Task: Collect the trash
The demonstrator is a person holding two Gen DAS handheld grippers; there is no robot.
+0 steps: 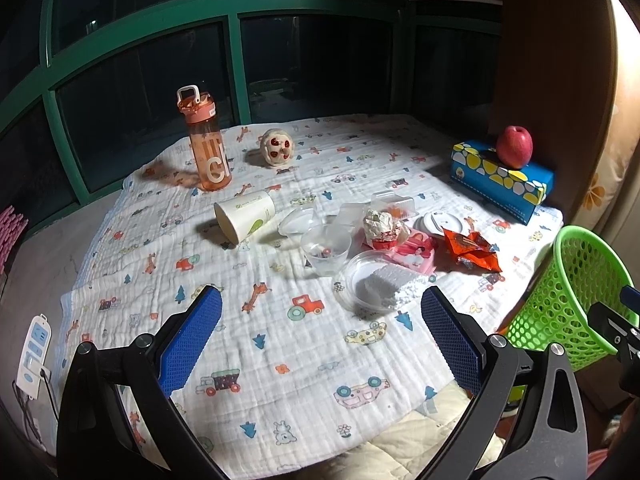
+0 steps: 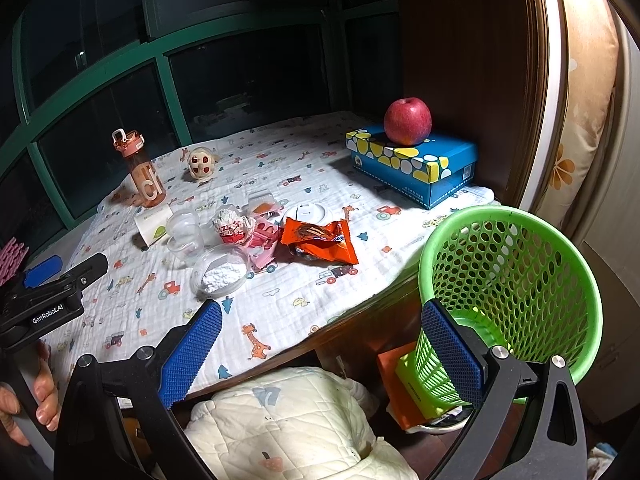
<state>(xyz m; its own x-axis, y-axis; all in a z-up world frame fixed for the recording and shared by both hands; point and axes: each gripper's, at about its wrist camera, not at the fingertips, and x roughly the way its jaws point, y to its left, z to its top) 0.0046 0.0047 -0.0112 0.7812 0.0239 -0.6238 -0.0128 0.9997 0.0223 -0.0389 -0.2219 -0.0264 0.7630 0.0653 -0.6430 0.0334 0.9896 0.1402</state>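
- Left gripper (image 1: pixel 322 320): jaws spread wide, nothing between the blue pads; it hangs over the near part of the patterned cloth (image 1: pixel 280 360).
- Right gripper (image 2: pixel 322 344): released as well, fingers wide apart and empty, over the table's near edge; the green mesh basket (image 2: pixel 516 280) stands just beside its right finger, off the table's right corner.
- Trash lies in one loose cluster at mid-table, ahead of the left gripper and ahead-left of the right one.
- Nearest piece: one shallow clear lid (image 1: pixel 360 280) holding a white foam chunk (image 1: pixel 394 284), just beyond the left gripper's right pad.
- Behind it, one clear plastic cup (image 1: pixel 326 248) standing upright, with a scrap inside.
- One orange snack wrapper (image 2: pixel 320 240), crinkled and flat, to the right of the lid, the trash piece closest to the basket.
- One pink wrapper (image 2: pixel 262 240), touching the orange one's left edge.
- One crumpled white-and-red paper ball (image 1: pixel 380 226) atop the pink wrapper's far side.
- One white round lid (image 1: pixel 438 222) behind the orange wrapper.
- One paper cup (image 1: pixel 244 214) tipped on its side, mouth toward the camera, left of the cluster.
- More clear plastic pieces (image 1: pixel 298 220) overlap in the middle; their count cannot be told.
- Farther: one orange water bottle (image 1: pixel 204 148) upright, one small plush toy (image 1: pixel 276 148) beside it.
- Far right: one blue box (image 2: pixel 416 164) with one red apple (image 2: pixel 408 120) resting on top.
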